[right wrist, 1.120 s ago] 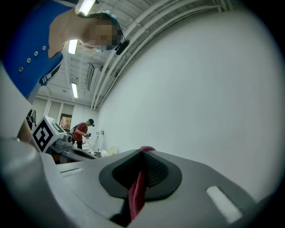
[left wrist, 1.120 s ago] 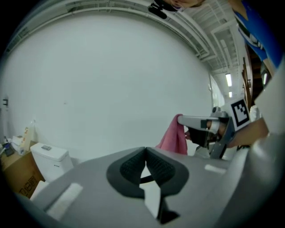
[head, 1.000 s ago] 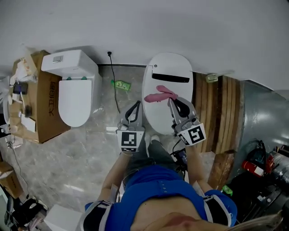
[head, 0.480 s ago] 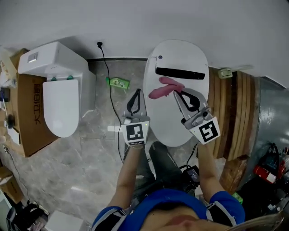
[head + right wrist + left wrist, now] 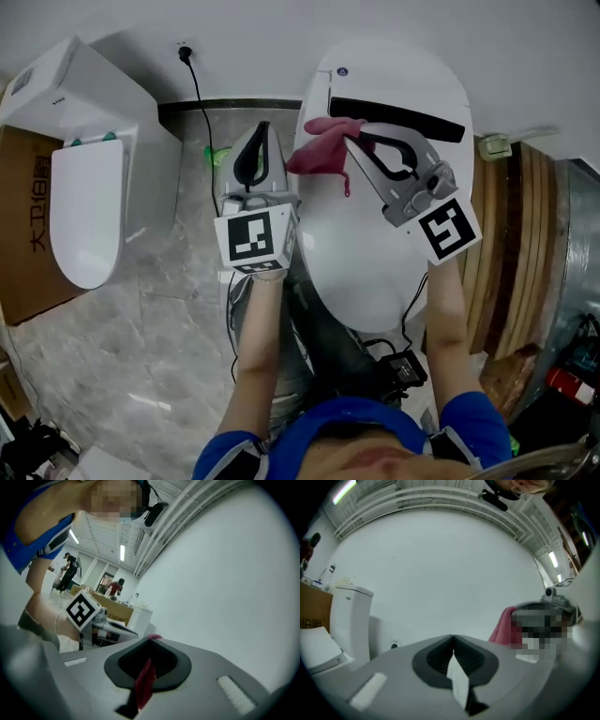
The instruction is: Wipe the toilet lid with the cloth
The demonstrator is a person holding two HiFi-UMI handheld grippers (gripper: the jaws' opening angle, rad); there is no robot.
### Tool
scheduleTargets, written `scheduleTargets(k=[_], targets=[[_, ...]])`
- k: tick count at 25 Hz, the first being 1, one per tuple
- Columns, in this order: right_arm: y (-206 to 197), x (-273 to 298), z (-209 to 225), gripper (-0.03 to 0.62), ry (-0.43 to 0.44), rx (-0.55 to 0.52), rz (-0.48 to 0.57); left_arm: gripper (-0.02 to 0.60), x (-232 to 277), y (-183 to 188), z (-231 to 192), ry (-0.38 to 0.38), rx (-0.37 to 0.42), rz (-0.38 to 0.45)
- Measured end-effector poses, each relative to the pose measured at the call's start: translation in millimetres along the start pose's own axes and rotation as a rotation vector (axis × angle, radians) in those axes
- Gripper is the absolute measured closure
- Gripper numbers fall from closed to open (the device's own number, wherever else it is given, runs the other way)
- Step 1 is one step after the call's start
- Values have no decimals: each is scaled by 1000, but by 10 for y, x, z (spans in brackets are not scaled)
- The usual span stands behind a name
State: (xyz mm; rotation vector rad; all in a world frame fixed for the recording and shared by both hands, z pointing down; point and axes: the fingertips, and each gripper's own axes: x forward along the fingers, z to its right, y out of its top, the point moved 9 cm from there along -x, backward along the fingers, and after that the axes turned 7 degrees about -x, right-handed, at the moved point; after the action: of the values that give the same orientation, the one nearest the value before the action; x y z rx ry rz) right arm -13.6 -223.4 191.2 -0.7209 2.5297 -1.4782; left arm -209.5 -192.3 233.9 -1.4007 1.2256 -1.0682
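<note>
the left gripper (image 5: 262, 133) has come forward beside the lid, its jaws pressed together on nothing i can make out. the pink crumpled cloth (image 5: 323, 150) has travelled from the middle of the white oval toilet lid (image 5: 375, 262) to its back, by the black hinge bar (image 5: 403, 117), so one stroke looks finished. the right gripper (image 5: 352, 136) is clamped on the cloth's edge.

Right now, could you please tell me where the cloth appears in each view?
Head view: the cloth is at top centre, hanging from the tip of the right gripper.
Left gripper view: right of centre, against the wall.
Right gripper view: bottom centre, pinched between the jaws.
Shared landmark: the white wall behind it in all three.
</note>
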Motion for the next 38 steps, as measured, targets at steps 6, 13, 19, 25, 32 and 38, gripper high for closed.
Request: scheduleTargets(k=[6, 13, 19, 25, 32, 38], targets=[[-355, 68, -309, 583, 35, -177, -61, 580, -168, -243, 159, -31, 102, -28], [-430, 258, -490, 583, 165, -349, -170, 580, -438, -299, 159, 60, 94, -108], [-557, 502, -655, 583, 257, -536, -287, 580, -535, -242, 125, 94, 41, -64], [-654, 706, -860, 586, 273, -670, -363, 580, -644, -238, 175, 43, 72, -92], [-663, 711, -836, 586, 273, -577, -423, 580, -537, -330, 310, -26, 149, -151], [-679, 704, -810, 586, 291, -556, -474, 580, -417, -413, 355, -78, 86, -173]])
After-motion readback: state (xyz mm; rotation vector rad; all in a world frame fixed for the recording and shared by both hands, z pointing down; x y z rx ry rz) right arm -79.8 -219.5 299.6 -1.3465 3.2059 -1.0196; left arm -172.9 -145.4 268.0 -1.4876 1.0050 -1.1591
